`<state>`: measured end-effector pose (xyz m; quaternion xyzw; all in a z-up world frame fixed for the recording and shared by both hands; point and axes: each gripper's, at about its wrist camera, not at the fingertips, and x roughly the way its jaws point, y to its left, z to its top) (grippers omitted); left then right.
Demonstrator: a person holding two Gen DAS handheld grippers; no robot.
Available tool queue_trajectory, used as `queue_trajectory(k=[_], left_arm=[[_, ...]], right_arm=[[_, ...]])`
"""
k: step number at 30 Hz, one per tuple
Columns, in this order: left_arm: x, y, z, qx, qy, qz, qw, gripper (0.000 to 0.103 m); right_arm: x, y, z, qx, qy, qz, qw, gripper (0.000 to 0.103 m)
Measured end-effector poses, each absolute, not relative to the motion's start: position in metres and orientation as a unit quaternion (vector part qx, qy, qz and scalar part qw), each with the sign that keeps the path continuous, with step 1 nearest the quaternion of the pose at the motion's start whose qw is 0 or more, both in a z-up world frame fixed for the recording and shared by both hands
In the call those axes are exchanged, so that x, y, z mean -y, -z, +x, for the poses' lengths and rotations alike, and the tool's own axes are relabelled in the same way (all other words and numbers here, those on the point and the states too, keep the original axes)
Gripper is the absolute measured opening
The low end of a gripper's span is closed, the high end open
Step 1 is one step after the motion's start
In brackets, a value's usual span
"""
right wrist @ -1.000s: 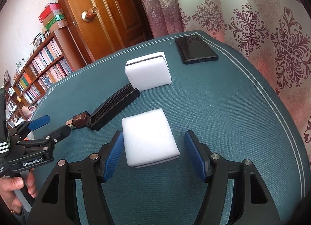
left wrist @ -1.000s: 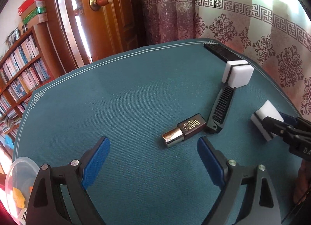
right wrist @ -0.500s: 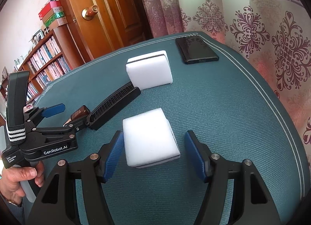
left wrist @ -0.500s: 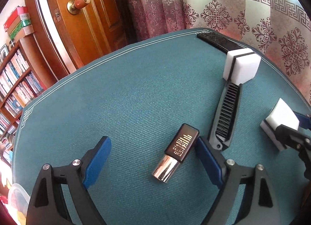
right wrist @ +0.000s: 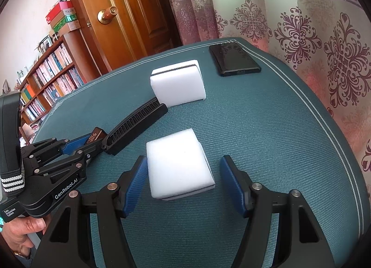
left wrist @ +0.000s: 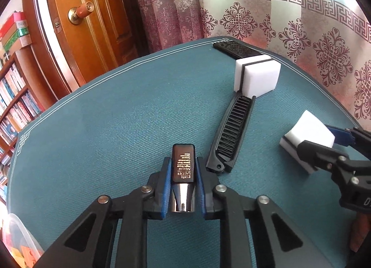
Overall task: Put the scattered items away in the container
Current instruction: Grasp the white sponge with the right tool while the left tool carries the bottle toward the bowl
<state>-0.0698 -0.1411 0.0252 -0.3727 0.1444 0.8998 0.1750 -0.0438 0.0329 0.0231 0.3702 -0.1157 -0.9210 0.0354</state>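
Cosmetic bottle (left wrist: pixel 182 170), brown body with silver cap, pinched between the blue pads of the left gripper (left wrist: pixel 182 163), low over the teal table (left wrist: pixel 116 129), cap end toward the camera. Folding comb (left wrist: pixel 231 133) lies just at its 2 o'clock, apart from it. Right gripper (right wrist: pixel 183 175) spread wide around a white sponge (right wrist: pixel 177 163), pads not touching it. Second white sponge (right wrist: pixel 177 82) at 12 o'clock from the first, touching the comb's far end. Black phone (right wrist: pixel 234 59) beyond at 1 o'clock. Clear plastic container (left wrist: pixel 16 240) at left view's 8 o'clock edge.
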Motion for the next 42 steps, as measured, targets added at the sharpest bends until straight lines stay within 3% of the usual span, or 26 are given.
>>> queue_trajectory(k=[12,20,42], left_arm=[[0.164,-0.034,-0.042,-0.094,-0.918,-0.363,0.132,0.023],[0.185,-0.045,-0.027,-0.059,-0.924,-0.357,0.122,0.023],[0.256,-0.077,0.012,-0.021,-0.953,-0.299,0.047,0.023]], right_arm=[[-0.031,-0.023,-0.044,0.108,0.921,0.373,0.033,0.067],[-0.030,-0.024,-0.040,0.105,0.922,0.370,0.032,0.055],[-0.025,-0.025,-0.030,0.131,0.922,0.363,0.031,0.054]])
